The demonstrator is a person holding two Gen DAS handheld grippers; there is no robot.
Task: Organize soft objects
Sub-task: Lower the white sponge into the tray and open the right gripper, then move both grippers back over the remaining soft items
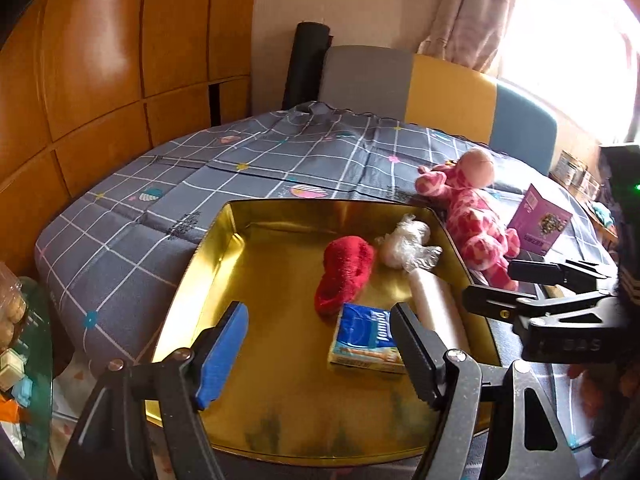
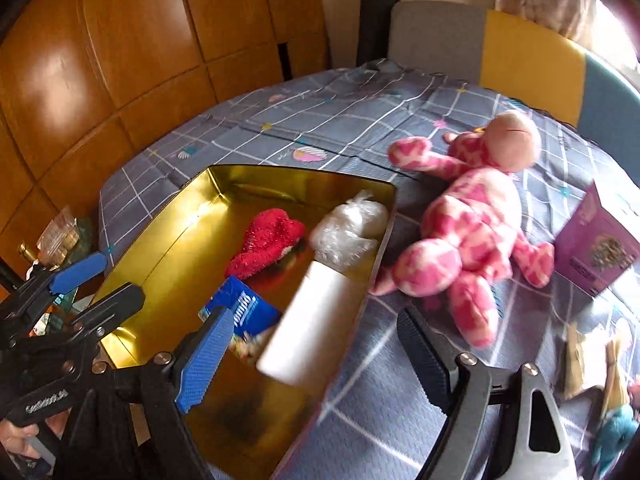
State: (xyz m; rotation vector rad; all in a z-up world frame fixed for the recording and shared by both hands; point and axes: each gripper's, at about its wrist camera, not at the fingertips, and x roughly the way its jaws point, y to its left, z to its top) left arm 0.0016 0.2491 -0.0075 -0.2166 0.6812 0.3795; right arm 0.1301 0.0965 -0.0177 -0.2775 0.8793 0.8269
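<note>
Left gripper (image 1: pixel 320 344): jaws apart, nothing between the pads; hovers over the near part of the gold tin tray (image 1: pixel 208 248).

Right gripper (image 2: pixel 316 352): jaws apart and empty, held above the tray's right rim, where the tray meets the grey checked cloth (image 2: pixel 360 120).

Tissue pack (image 1: pixel 366 340), blue: in the tray, just beyond the left gripper's right finger.

White roll (image 1: pixel 436 304), perhaps plastic film (view blurred): in the tray along its right wall, just ahead of the right gripper, beside the tissue pack.

Red fuzzy sock (image 1: pixel 344 276): mid-tray, beyond the tissue pack.

White crinkled plastic bundle (image 1: pixel 404 244): at the tray's far right corner, next to the sock, touching the roll's far end.

Pink spotted plush toy (image 2: pixel 472 232): lying on the cloth outside the tray, ahead and right of the right gripper, near the tray's right wall.

Purple box (image 2: pixel 596 248): on the cloth, right of the plush.

Teal plush (image 2: pixel 616 436): far right edge, near side, partly seen.

Grey, yellow and blue panel (image 1: pixel 448 92): behind the cloth.
</note>
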